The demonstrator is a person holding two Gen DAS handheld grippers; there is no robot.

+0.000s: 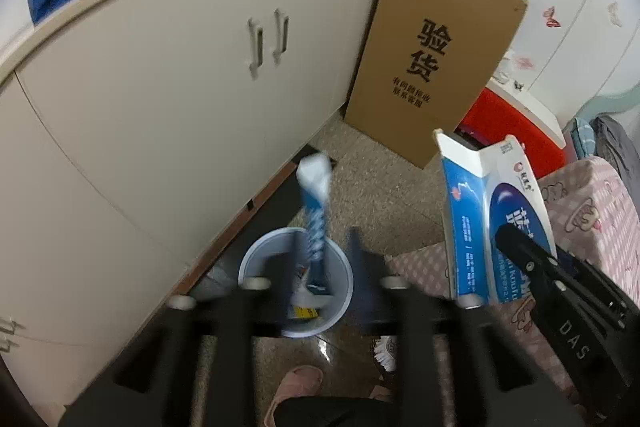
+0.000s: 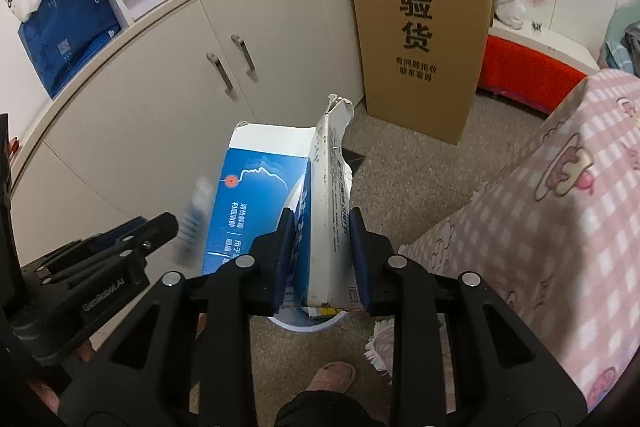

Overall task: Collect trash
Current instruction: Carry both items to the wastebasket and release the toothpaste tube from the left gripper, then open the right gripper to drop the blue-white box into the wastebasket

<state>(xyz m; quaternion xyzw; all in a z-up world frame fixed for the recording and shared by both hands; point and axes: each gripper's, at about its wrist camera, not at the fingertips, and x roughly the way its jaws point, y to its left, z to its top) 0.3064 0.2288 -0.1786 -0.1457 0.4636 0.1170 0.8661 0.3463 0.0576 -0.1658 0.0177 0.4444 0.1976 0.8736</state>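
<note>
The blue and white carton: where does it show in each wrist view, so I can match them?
Left wrist: the blue and white carton stands at right of centre, held by the right gripper coming in from the lower right.
Right wrist: carton at centre, clamped between that gripper's pads, above the white bin.
Shared landmark: the brown cardboard box leaning by the cabinet.

The bin [image 1: 296, 281] stands on open floor [image 1: 384, 187], hemmed by the cupboard [image 1: 180, 107] on its left and the bed [image 2: 540, 207] on its right. A cardboard sheet [image 2: 420, 27] blocks the far end. A slipper [image 2: 334, 377] lies near the bin.
</note>
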